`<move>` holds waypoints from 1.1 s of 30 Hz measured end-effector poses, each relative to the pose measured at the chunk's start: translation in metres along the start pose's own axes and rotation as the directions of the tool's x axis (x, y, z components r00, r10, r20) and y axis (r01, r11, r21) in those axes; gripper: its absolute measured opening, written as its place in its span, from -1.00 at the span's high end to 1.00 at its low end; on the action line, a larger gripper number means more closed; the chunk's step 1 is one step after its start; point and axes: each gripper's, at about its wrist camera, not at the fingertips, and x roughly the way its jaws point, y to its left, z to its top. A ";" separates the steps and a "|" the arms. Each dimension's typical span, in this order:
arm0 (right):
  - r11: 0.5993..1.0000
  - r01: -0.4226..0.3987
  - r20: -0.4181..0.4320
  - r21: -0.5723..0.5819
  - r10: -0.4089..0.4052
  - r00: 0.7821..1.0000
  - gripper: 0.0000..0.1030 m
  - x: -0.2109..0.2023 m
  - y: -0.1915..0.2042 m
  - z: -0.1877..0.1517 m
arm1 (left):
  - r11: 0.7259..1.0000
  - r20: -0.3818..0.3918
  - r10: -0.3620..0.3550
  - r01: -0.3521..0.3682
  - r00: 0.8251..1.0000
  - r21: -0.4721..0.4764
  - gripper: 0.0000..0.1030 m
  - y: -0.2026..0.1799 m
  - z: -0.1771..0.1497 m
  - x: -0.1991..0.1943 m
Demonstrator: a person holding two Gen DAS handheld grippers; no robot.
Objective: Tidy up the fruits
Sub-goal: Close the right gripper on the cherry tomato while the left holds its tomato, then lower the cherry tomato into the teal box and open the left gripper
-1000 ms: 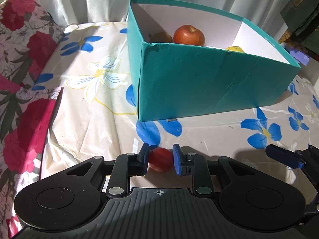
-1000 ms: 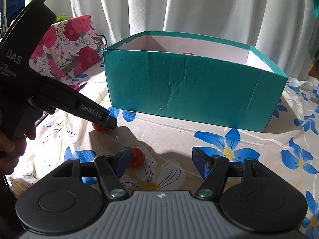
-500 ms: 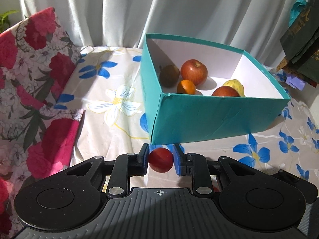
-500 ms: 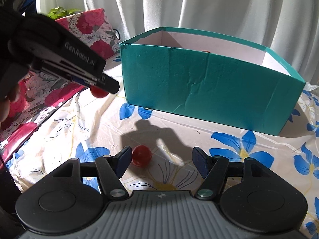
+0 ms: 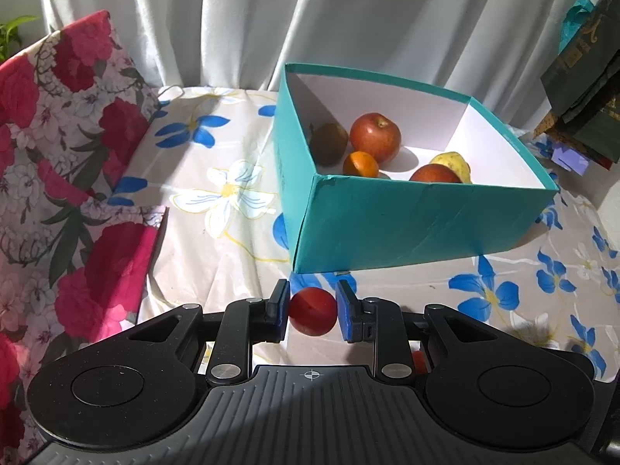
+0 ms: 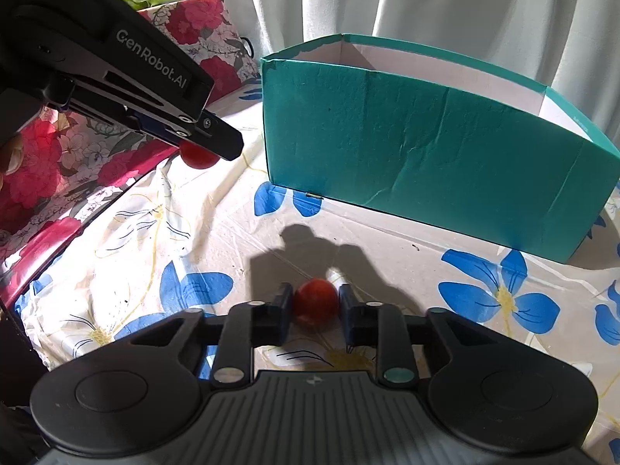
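My left gripper [image 5: 312,294] is shut on a small red fruit [image 5: 313,311], held above the flowered tablecloth in front of the teal box's [image 5: 407,224] near corner. The right wrist view shows that left gripper [image 6: 217,143] at upper left, the fruit [image 6: 197,157] under its tip. My right gripper [image 6: 316,296] is low over the cloth. Its jaws are closing on a second small red fruit [image 6: 316,302], with both pads against its sides. Inside the box lie a red apple [image 5: 375,137], an orange [image 5: 360,164], a brown fruit [image 5: 328,143] and two more fruits.
A red floral cushion [image 5: 58,155] lines the table's left side. Dark bags [image 5: 581,77] stand at the far right, and a white curtain hangs behind. The teal box [image 6: 407,135] stands just beyond both grippers.
The right jaws have gone from wide apart to closed on the red fruit on the cloth. The left gripper has risen with its fruit, bringing the inside of the box into view.
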 end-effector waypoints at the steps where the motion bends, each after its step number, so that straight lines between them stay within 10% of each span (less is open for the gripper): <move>1: 1.000 0.003 0.003 0.007 -0.003 1.000 0.54 -0.001 -0.001 0.000 | 1.000 0.002 -0.001 0.001 1.000 0.003 0.44 -0.001 0.001 -0.001; 33: 0.921 0.295 0.217 0.253 -0.351 0.911 0.54 -0.100 -0.075 0.014 | 0.982 0.190 0.026 -0.060 0.981 0.179 0.43 -0.115 0.096 -0.016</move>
